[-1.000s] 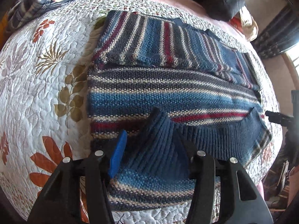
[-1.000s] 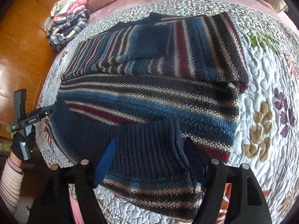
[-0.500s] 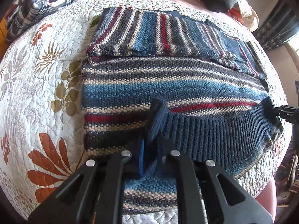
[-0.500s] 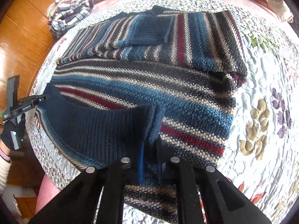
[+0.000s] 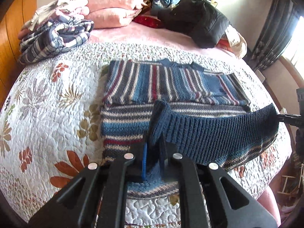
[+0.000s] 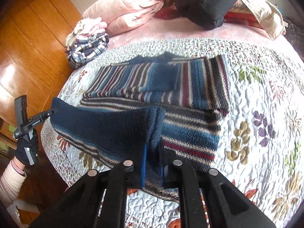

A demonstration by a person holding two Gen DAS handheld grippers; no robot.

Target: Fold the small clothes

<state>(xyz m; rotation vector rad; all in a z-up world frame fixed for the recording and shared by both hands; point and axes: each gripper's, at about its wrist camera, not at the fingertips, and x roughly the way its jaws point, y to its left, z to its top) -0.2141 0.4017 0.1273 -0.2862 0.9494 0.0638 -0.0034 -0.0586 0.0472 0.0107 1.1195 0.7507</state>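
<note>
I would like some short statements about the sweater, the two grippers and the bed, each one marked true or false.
1. The left gripper is shut on the ribbed hem of the striped sweater. True.
2. The right gripper is open and holds nothing. False: it is shut on the same hem.
3. The hem lies flat on the floral quilt. False: it is lifted, stretched between the two grippers.
4. A sleeve is folded across the sweater's upper part. True.
5. The plaid clothes pile lies on top of the sweater. False: it sits apart, near the pink pillow.
</note>
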